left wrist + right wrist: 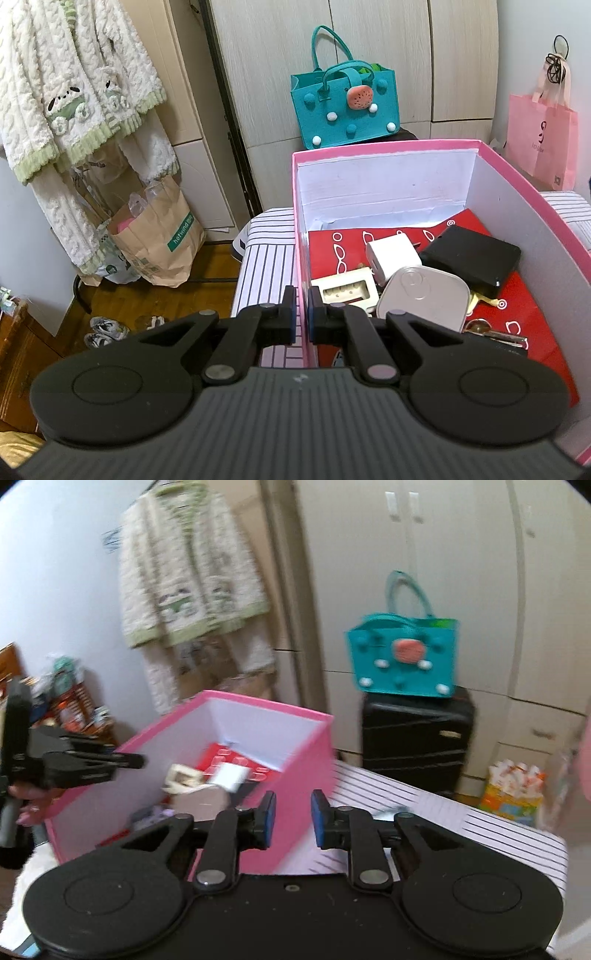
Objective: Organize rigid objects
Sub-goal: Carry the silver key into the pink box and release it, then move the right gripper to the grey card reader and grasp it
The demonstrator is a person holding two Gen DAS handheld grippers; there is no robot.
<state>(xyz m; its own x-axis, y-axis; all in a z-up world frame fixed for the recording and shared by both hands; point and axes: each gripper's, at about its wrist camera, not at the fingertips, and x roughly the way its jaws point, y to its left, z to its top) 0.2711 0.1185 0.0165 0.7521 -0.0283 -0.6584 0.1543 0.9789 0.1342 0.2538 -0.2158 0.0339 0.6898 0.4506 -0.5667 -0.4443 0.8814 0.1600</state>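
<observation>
A pink box [388, 146] with white inner walls stands on a striped surface [264, 258]. In it lie a red bag [517, 299], a white charger [393, 258], a black case [476, 258], a grey rounded tin [424, 297], a cream plug strip [345, 290] and keys [495, 334]. My left gripper [301, 314] is shut on the box's left wall, one finger on each side. In the right wrist view the box [295, 771] is blurred; my right gripper [293, 819] is open and empty in front of its right wall. The left gripper [110, 762] also shows there.
A teal felt bag [345, 107] sits on a black suitcase [417, 738] by the wardrobe. A brown paper bag [162, 243], hanging clothes [74, 92] and shoes [107, 330] are at the left. A pink bag [541, 144] hangs at the right.
</observation>
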